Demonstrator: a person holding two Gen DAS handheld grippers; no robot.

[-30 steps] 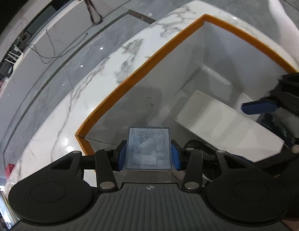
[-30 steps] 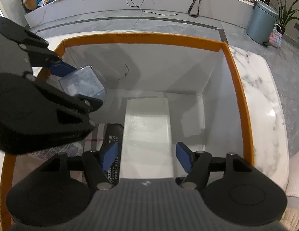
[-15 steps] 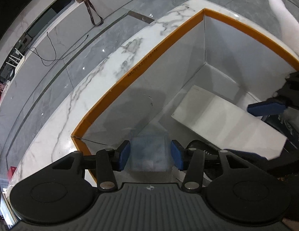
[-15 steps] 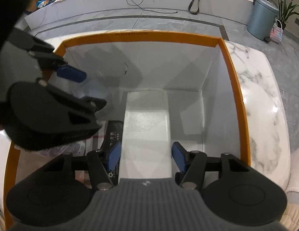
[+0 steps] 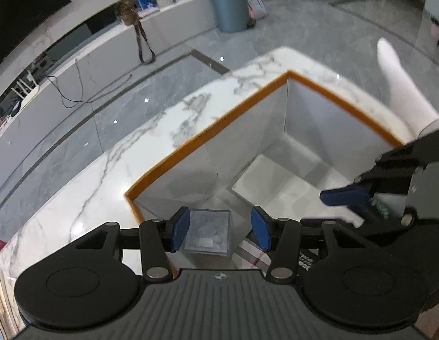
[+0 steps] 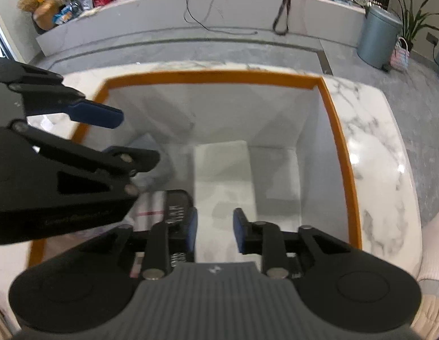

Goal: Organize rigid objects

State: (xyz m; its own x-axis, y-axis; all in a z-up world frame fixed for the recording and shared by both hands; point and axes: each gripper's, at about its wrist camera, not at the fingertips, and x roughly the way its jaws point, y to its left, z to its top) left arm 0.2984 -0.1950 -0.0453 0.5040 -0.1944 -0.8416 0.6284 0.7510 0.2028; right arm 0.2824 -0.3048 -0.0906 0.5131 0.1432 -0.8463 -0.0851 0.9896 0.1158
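A clear plastic box lies loose in the near left corner of the white bin with an orange rim. My left gripper hangs open above it, and a gap shows beside its right pad. From the right wrist view the left gripper sits over that same corner, where the clear box is blurred. My right gripper hovers over the bin with its jaws closing and nothing between them. A flat white box and a black lettered object rest on the bin floor.
The bin stands on a white marble table. A person's white sleeve reaches in behind the bin's far right rim. A striped item lies beside the black object. A grey trash can stands on the tiled floor beyond.
The left gripper let go of the clear box, which dropped into the bin's corner, and then lifted and tilted up. The right gripper's jaws narrowed a lot.
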